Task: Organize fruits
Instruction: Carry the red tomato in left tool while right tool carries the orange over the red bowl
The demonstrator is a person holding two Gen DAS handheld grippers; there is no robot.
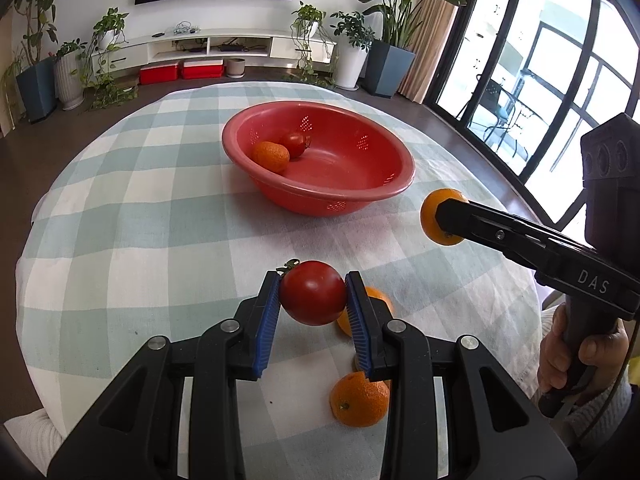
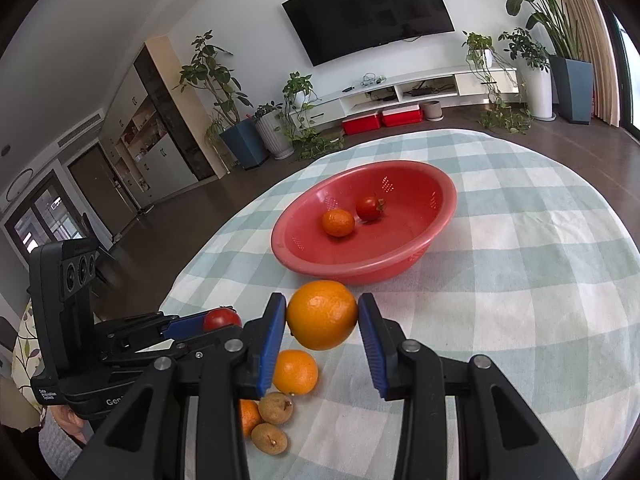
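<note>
Two fruits are held above the worktop (image 1: 120,208) at once: the left gripper (image 1: 312,300) has its blue fingers (image 1: 267,320) closed narrowly on a red tomato (image 1: 313,293), and the right gripper (image 2: 322,320) pinches a large orange (image 2: 322,314) between its own pads. Both loads sit short of the red colander bowl (image 2: 400,268), which lies straight ahead of each gripper; the right one looks nearer its rim. Inside the bowl rest a small orange (image 2: 338,222) and another tomato (image 2: 370,208), just beside each other. Nearer the person, two more oranges (image 1: 359,400) and two brown round fruits (image 2: 276,408) lie clustered on the checked cloth, waiting their turn.
</note>
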